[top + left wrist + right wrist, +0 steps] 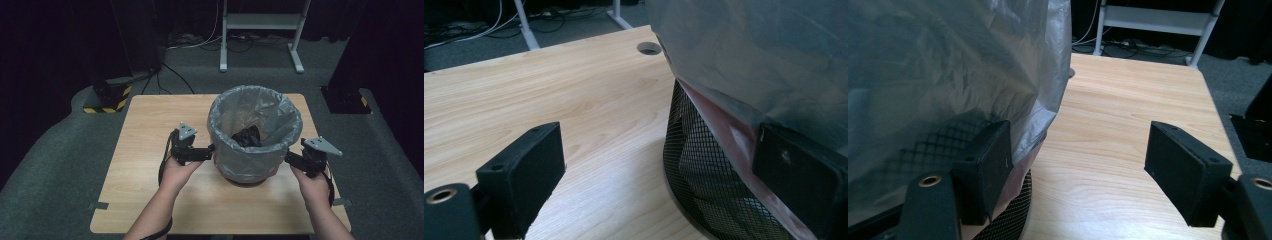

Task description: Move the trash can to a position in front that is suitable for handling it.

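A: Surface first. Worktop is pale wood-grain laminate, rectangular, rounded corners. One round cable hole shows in the left gripper view, near the far edge beside the bin.

B: Logged. Bin position?

A: Black mesh wastebasket stands upright right of the worktop's centre, closer to the far edge than the near one. A grey plastic liner is folded over its rim and hangs down the outside. Something dark and crumpled lies inside; cannot tell what.

B: Grippers?

A: Left gripper is at the bin's left flank, jaws apart: one pad against the liner, the other free over bare wood. Right gripper is at the bin's right flank, same arrangement, jaws apart, one pad touching the liner's hanging edge. Neither is clamped on anything. A hand holds each from the near edge.

B: Room beyond?

A: Grey carpet all round. Past the far-left corner, a dark stand base with yellow-black hazard tape. Farther back, a white metal frame with cables on the floor. Dark curtains behind.

B: Any writing?

A: None legible.
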A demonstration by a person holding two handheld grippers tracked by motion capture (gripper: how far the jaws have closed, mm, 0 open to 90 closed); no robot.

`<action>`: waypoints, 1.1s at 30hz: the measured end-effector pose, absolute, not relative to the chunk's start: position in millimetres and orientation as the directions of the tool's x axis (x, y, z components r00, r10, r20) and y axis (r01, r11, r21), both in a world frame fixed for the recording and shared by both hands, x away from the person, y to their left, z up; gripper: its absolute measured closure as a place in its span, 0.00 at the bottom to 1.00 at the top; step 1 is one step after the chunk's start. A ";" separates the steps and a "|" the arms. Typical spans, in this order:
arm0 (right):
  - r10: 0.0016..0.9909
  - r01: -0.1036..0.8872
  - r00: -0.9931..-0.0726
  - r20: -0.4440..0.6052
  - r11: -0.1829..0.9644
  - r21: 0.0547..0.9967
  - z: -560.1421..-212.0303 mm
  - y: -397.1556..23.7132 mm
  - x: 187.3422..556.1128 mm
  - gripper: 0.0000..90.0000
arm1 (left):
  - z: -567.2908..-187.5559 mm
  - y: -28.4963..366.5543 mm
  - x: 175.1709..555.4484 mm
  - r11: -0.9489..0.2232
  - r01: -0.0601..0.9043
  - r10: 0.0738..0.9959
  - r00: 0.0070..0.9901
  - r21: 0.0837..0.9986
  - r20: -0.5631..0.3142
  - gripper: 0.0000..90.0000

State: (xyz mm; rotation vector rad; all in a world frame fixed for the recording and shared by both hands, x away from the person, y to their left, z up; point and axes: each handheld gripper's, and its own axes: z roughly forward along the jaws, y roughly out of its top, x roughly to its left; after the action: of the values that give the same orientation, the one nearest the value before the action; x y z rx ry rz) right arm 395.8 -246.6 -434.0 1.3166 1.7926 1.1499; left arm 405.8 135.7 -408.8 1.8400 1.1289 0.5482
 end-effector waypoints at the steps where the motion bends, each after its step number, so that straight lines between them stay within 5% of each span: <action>1: 0.953 0.406 -0.303 0.011 0.119 0.906 -433.9 -243.3 396.4 0.30 | -408.6 138.0 406.7 -0.194 0.482 0.872 0.484 0.855 -0.075 0.07; 10: 0.953 0.413 -0.302 0.010 0.121 0.902 -432.9 -226.8 407.7 0.29 | -413.8 152.7 413.6 -0.123 0.505 0.885 0.446 0.855 -0.136 0.08; 16: 0.953 0.423 -0.302 0.015 0.120 0.898 -433.4 -231.6 401.7 0.16 | -419.4 166.1 404.6 -0.114 0.521 0.882 0.446 0.846 -0.155 0.08; 33: 0.939 0.368 -0.344 0.002 0.132 0.921 -444.5 -245.2 367.6 0.16 | -445.0 192.4 372.4 -0.111 0.508 0.885 0.442 0.854 -0.149 0.09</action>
State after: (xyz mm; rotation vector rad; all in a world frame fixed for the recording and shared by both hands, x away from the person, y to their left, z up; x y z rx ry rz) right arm 367.6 -245.2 -444.5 1.2599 1.7993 1.1934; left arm 372.4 192.4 -445.0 1.7655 1.1991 0.5082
